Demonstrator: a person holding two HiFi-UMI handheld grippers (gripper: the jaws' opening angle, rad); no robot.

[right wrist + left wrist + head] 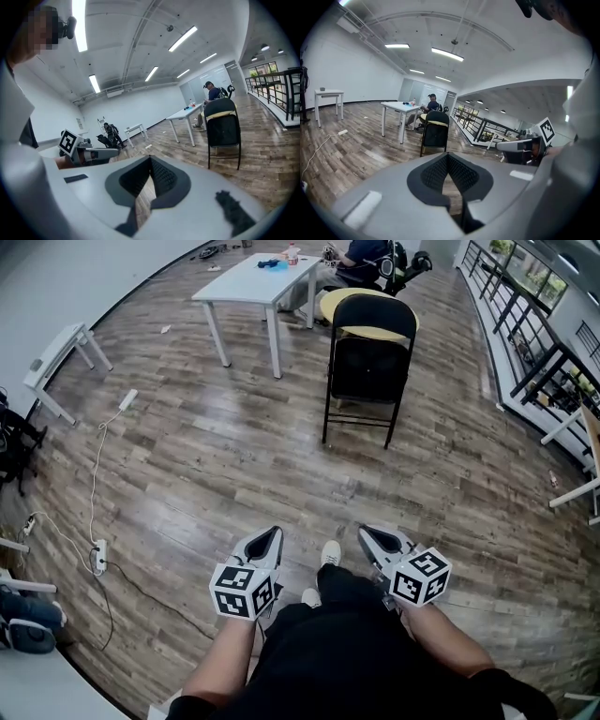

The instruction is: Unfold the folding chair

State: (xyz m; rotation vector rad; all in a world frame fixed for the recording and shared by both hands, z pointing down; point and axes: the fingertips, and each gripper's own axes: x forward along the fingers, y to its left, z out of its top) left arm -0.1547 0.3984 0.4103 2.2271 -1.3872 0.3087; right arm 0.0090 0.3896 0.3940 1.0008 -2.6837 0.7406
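Zero progress so far: the chair [368, 362] looks folded up, untouched. Left gripper [272, 535] and right gripper [368, 533] are well short of it, fingers pinched together, holding nothing.

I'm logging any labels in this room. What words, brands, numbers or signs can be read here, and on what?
No readable text anywhere in these views.
On the left gripper and right gripper, the cubes carry black-and-white square patterns, no letters.
The items on the white table: too small to read.
The folding chair: no label shows.
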